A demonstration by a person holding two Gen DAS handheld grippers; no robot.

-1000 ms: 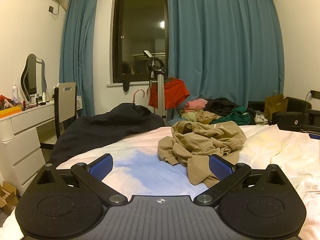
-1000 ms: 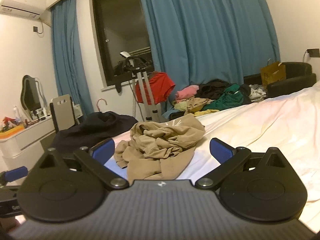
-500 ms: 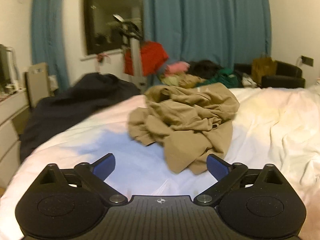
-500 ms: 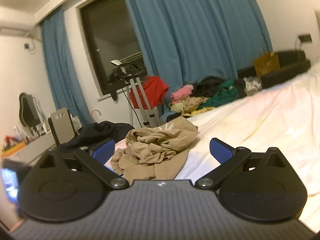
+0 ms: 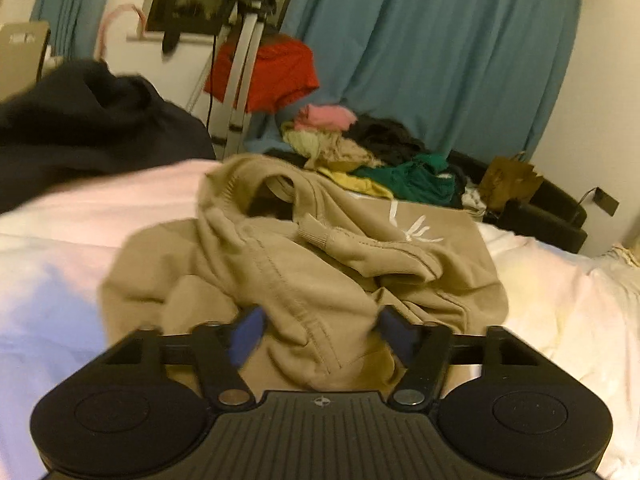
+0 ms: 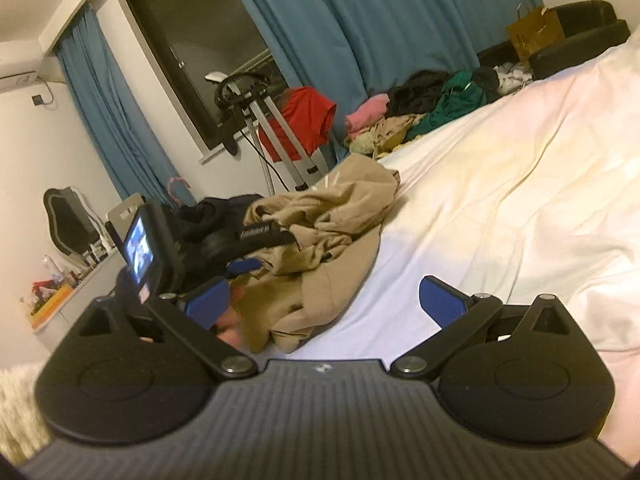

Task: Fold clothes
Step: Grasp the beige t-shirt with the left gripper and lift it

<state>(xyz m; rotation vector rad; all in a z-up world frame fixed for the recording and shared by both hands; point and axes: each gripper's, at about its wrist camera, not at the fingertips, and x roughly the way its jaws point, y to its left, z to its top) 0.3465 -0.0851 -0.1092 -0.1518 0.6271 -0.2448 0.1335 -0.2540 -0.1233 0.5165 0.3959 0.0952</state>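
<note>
A crumpled tan sweatshirt (image 5: 304, 264) lies in a heap on the white bed sheet (image 5: 560, 312). My left gripper (image 5: 320, 334) is open and pushed into the near edge of the heap, with tan cloth between its blue pads (image 5: 246, 334). In the right wrist view the same tan sweatshirt (image 6: 320, 240) lies left of centre, and the left gripper (image 6: 244, 268) with its lit camera screen reaches into it from the left. My right gripper (image 6: 326, 302) hangs open above bare sheet, just right of the heap's near edge.
A dark garment (image 5: 80, 132) lies at the bed's far left. Beyond the bed are a pile of mixed clothes (image 5: 380, 152), a stand with a red garment (image 5: 264, 72), blue curtains (image 5: 440, 48) and a black sofa (image 5: 540, 216). A white dresser (image 6: 52, 300) stands at the left.
The left gripper has moved forward into the tan sweatshirt, so cloth now lies between its pads. The right gripper has tilted and come closer to the heap.
</note>
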